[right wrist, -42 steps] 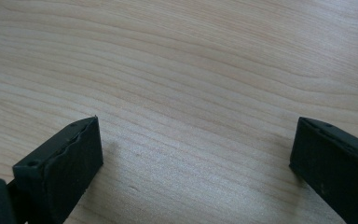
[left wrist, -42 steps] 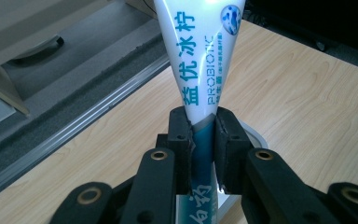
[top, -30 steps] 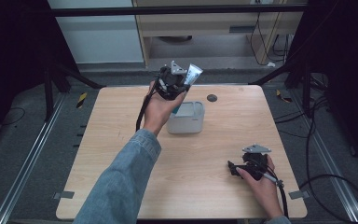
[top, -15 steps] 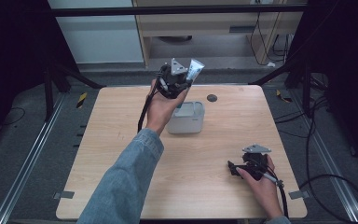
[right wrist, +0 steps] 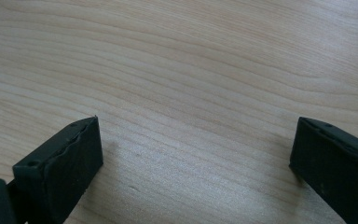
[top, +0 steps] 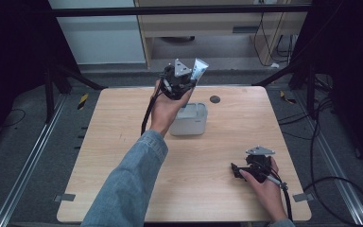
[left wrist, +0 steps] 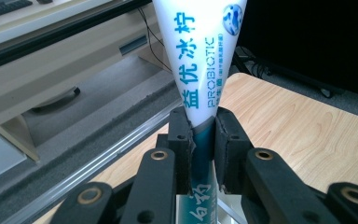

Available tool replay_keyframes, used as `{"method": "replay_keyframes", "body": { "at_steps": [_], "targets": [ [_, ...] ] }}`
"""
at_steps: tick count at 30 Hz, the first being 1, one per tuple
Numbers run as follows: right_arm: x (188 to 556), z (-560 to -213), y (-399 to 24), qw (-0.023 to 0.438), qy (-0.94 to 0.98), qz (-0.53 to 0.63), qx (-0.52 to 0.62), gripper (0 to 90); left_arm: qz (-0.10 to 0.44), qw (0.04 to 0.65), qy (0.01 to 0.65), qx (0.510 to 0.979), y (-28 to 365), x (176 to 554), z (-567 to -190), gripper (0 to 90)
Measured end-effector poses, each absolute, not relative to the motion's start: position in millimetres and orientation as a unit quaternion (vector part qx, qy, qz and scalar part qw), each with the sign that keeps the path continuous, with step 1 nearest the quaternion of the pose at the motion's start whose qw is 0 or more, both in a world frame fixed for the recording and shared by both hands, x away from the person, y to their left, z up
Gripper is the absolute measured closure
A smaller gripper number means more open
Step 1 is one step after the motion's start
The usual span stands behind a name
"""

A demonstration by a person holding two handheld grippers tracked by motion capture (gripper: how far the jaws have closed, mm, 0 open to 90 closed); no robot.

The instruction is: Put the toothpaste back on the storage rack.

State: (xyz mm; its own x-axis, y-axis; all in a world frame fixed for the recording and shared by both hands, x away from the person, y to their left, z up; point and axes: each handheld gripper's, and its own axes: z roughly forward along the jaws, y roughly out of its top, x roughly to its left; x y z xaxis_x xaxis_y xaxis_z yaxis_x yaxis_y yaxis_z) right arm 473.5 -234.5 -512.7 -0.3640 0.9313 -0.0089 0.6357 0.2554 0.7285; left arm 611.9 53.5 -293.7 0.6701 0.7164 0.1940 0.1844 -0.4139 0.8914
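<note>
The left gripper (top: 185, 75) is up high over the far edge of the pale wooden tabletop (top: 123, 142), jaws clamped on a white-and-teal squeeze tube (left wrist: 204, 60), above the small grey open box (top: 190, 119). So the pick-up looks done; placing remains. The right gripper (top: 246, 169) rests low, jaws spread, holding nothing.

We see a glossy plastic tube (left wrist: 200, 60), matt black jaws, a pale smooth wood-grain table (right wrist: 205, 70), a denim sleeve (top: 127, 184).
</note>
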Motion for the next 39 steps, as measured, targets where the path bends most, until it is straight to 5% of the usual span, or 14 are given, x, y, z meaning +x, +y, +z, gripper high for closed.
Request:
{"method": "replay_keyframes", "body": {
  "at_steps": [39],
  "targets": [
    [473, -513, -235, 0.226, 0.760, 0.324, 0.516, 2.5, 0.277, 0.484, 0.286, 0.779, 53, 626, -315, 78.2]
  ]
}}
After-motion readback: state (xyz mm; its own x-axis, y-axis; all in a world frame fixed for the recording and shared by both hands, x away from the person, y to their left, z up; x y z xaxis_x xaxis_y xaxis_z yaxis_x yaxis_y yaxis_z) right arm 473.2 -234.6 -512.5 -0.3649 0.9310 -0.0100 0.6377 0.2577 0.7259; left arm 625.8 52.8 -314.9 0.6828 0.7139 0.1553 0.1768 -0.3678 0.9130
